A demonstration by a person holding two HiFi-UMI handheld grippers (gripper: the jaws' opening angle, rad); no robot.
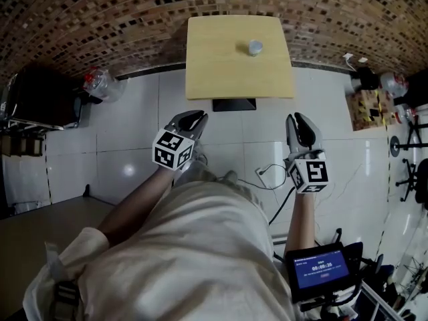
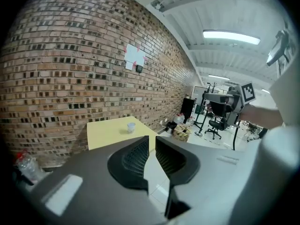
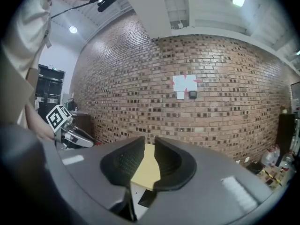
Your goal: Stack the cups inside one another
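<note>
A small pale cup [image 1: 255, 47] stands alone on the square yellow table [image 1: 221, 72] near its far right part; I cannot tell whether it is one cup or a nested stack. Both grippers hang over the white tiled floor, well short of the table. My left gripper [image 1: 194, 119] points toward the table, its jaws a narrow gap apart with nothing between them. In the left gripper view the cup [image 2: 131, 127] shows on the table [image 2: 108, 132] beyond the left gripper [image 2: 152, 138]. My right gripper [image 1: 299, 122] is also narrowly open and empty. The right gripper [image 3: 149, 140] frames only the table [image 3: 147, 165].
A brick wall [image 1: 134, 19] runs behind the table. Plastic bottles [image 1: 100, 84] and a dark cabinet [image 1: 40, 99] stand at the left. A wooden crate [image 1: 368, 109] and an office chair [image 1: 414, 172] are at the right. A cable [image 1: 271, 176] lies on the floor.
</note>
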